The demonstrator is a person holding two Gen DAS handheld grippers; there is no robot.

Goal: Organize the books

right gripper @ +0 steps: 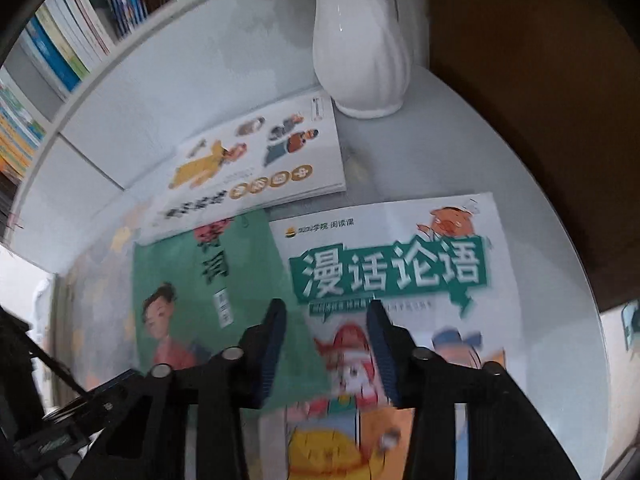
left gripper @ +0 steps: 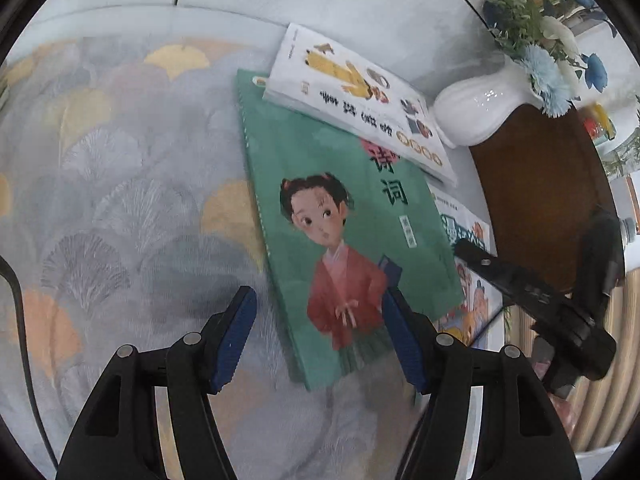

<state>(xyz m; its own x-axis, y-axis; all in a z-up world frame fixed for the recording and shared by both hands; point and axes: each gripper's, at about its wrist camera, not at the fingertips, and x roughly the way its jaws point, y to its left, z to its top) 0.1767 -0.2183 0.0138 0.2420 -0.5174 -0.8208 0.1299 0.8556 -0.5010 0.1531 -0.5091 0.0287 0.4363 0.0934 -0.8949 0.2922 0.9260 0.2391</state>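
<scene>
Left tool [left gripper: 318, 342], pointing steeply down over the near end of the green book [left gripper: 340, 240], stands with its blue pads apart and nothing pressed between them; the book lies flat below. Its lower corner is blurred and partly hidden behind the right finger. Right tool [right gripper: 326, 350] hovers over the white book [right gripper: 400, 280] with a narrower gap, and no contact with the cover can be made out; in the left wrist view this tool appears as a dark shape at right, covering part of that book.

Three books lie on the desk [right gripper: 540, 240]. From left: the green book, its cover showing a child in a red robe and the characters 诗词, the upper one half covered; the white book, titled 漫话论语, with a small line ending 阅读课 above, its lower half smeared by motion. Behind both, a third white book [right gripper: 256, 164] with cartoon figures lies upside down, overlapping the green book's far corner; its title is unreadable.

A white ribbed vase [right gripper: 360, 40] of blue flowers stands just behind this book. Shelved books [right gripper: 80, 40] line the far left, spines illegible. A patterned cloth [left gripper: 120, 180] covers the desk's left part.
</scene>
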